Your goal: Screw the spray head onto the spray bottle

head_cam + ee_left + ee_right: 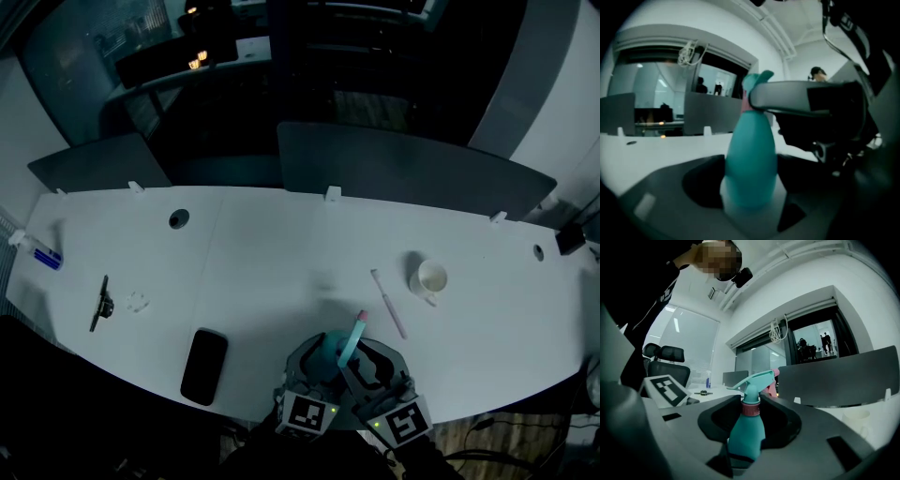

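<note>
A teal spray bottle (327,363) stands at the white table's (281,253) near edge, held between both grippers. In the left gripper view its rounded body (751,159) fills the gap of my left gripper (751,187), whose jaws close on both sides of it. The teal spray head (752,380) sits on the neck above a pink collar (751,408). My right gripper (750,420) is shut around that collar and head. From above, the head (353,339) points away from me, ending in a pink nozzle tip (362,317). The right gripper's jaw crosses the bottle top in the left gripper view.
A black phone (204,366) lies left of the grippers. A pale stick (387,302) and a white mug (429,278) lie to the right. Far left are a black tool (100,303) and a small blue-capped bottle (42,255). Grey dividers (403,169) line the table's back.
</note>
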